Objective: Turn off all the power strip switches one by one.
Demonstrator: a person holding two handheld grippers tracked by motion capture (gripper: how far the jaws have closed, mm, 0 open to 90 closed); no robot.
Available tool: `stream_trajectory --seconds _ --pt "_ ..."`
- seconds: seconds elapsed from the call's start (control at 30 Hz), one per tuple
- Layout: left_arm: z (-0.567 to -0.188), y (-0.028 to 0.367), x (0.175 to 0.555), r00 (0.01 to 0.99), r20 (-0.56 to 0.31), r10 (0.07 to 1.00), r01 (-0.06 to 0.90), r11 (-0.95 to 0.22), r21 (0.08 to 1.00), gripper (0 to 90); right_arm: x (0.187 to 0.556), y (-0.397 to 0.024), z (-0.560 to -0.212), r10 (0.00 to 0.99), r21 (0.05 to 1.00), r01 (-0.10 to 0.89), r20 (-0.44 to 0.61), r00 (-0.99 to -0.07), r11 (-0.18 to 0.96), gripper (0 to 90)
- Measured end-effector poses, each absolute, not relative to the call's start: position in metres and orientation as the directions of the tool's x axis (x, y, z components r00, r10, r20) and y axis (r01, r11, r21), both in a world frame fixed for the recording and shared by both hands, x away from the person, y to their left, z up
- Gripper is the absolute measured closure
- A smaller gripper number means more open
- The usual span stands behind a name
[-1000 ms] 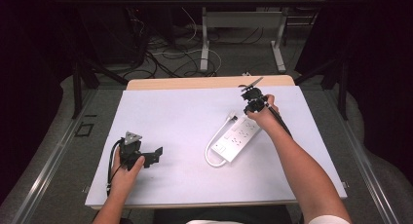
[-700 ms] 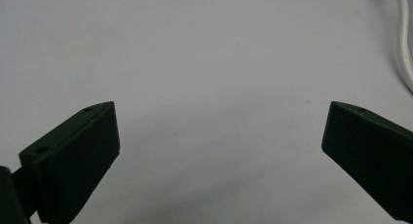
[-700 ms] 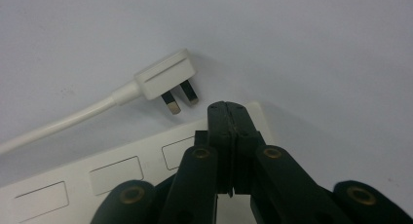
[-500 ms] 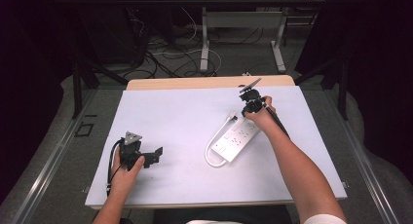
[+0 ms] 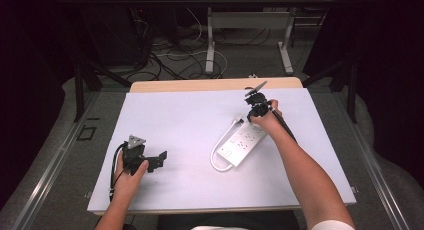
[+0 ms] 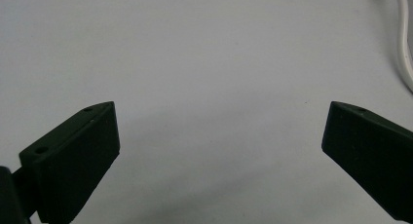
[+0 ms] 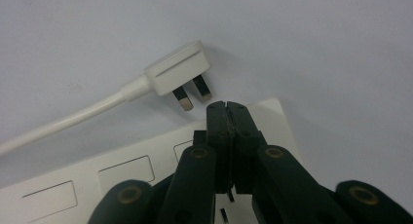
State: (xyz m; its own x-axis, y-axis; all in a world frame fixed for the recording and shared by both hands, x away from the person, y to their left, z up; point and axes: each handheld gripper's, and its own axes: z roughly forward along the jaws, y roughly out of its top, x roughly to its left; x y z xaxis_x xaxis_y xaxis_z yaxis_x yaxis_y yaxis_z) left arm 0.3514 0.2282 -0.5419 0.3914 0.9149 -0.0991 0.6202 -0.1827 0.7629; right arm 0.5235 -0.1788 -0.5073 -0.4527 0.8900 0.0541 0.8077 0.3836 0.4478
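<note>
Dark floor strewn with cables and the legs of a far desk are seen beyond the table (image 5: 165, 115), whose pale sheet is otherwise left bare, presumably so that the work is kept in plain sight.

Right of the middle a white power strip (image 5: 241, 144) is laid flat. Its long axis is run diagonally, from the near end toward the person up to the far right end. Its white cord (image 5: 216, 157) is looped off the near end and led back along the left side, so that the plug (image 7: 178, 71) is brought to rest just beside the far end, lying on its side with its pins (image 7: 194, 94) turned toward the strip.

The right gripper (image 7: 228, 107) is held over that far end, pointed steeply down, its jaws pressed together with nothing between them; a closed tip would probably suit pushing a switch or nudging the plug.

The left gripper (image 6: 219, 131) is parked low on the sheet well apart from the strip, jaws spread wide and empty, apparently kept in waiting.
</note>
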Motion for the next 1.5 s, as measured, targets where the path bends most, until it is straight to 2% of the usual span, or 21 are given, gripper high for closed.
stream_trajectory --seconds 0.47,0.6,0.7,0.77,1.0,1.1,1.5 --pt "-0.5417 0.2278 0.3513 0.393 -0.098 0.914 0.619 -0.185 0.763 0.3 0.5243 -0.1798 -0.5069 0.891 0.434 0.814 0.054 -0.451 0.386 90.0" --pt "-0.5417 0.2281 0.3513 0.392 -0.098 0.915 0.619 -0.183 0.763 0.4 0.5239 -0.1787 -0.5109 0.893 0.454 0.809 0.059 -0.446 0.374 90.0" --pt "-0.5421 0.228 0.3517 0.392 -0.098 0.915 0.618 -0.183 0.765 0.4 0.5241 -0.1794 -0.509 0.891 0.43 0.815 0.05 -0.451 0.388 90.0" --pt "-0.5422 0.2277 0.3518 0.392 -0.098 0.915 0.619 -0.183 0.763 0.3 0.5238 -0.1785 -0.5108 0.892 0.455 0.807 0.056 -0.448 0.376 90.0" --pt "-0.5427 0.2279 0.3521 0.391 -0.102 0.915 0.621 -0.18 0.763 0.3 0.524 -0.1795 -0.5098 0.891 0.443 0.81 0.051 -0.45 0.384 90.0" --pt "-0.5424 0.2278 0.3524 0.39 -0.105 0.915 0.623 -0.178 0.762 0.3 0.5242 -0.1802 -0.5119 0.889 0.475 0.795 0.054 -0.454 0.378 90.0" --pt "-0.5437 0.2261 0.3533 0.392 -0.105 0.914 0.621 -0.178 0.764 0.3 0.5223 -0.1792 -0.5115 0.887 0.476 0.789 0.042 -0.46 0.387 89.8"
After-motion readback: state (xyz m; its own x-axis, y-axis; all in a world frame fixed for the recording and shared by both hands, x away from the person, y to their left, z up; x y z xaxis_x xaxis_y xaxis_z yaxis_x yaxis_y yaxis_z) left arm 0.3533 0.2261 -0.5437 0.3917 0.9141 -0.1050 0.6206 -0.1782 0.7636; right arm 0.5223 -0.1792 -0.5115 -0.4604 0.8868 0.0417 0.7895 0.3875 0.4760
